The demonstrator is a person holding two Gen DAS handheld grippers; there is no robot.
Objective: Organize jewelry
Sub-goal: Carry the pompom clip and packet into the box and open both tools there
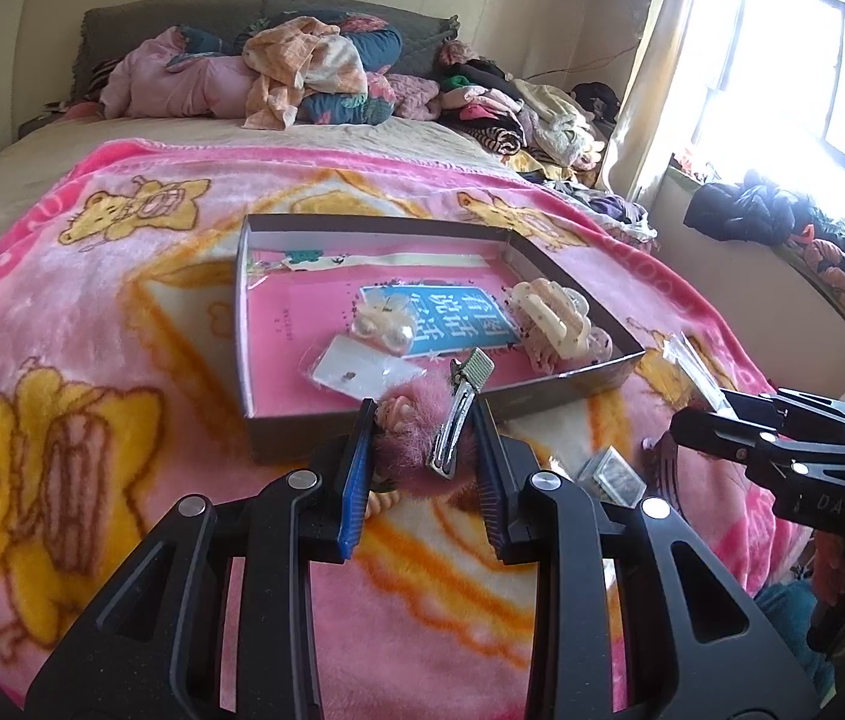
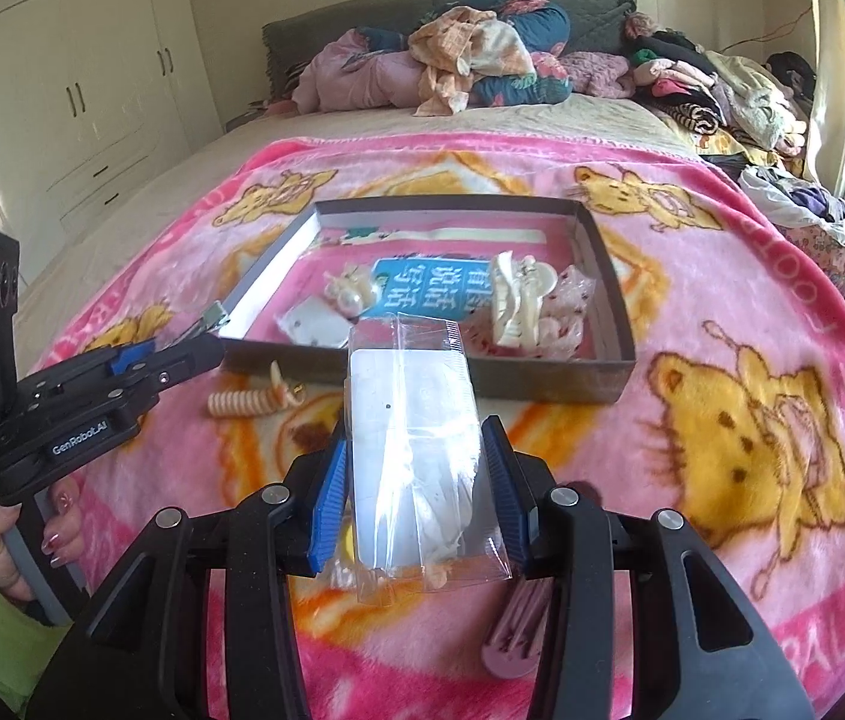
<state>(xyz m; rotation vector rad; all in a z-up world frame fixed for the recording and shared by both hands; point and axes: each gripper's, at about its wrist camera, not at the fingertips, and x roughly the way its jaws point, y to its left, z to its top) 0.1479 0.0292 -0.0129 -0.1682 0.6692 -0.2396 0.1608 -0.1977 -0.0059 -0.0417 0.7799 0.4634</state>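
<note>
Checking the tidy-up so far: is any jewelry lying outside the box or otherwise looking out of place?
Yes. A striped spiral hair tie and a pink comb lie loose on the blanket, outside the box. The left gripper holds a fluffy hair clip; the right gripper holds a plastic bag.

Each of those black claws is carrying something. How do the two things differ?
The left gripper pinches a fuzzy pink hair clip with a metal clasp, opaque and bulky. The right gripper pinches a clear plastic packet holding a white card, flat and see-through. Both are held up just short of the shallow box.
</note>
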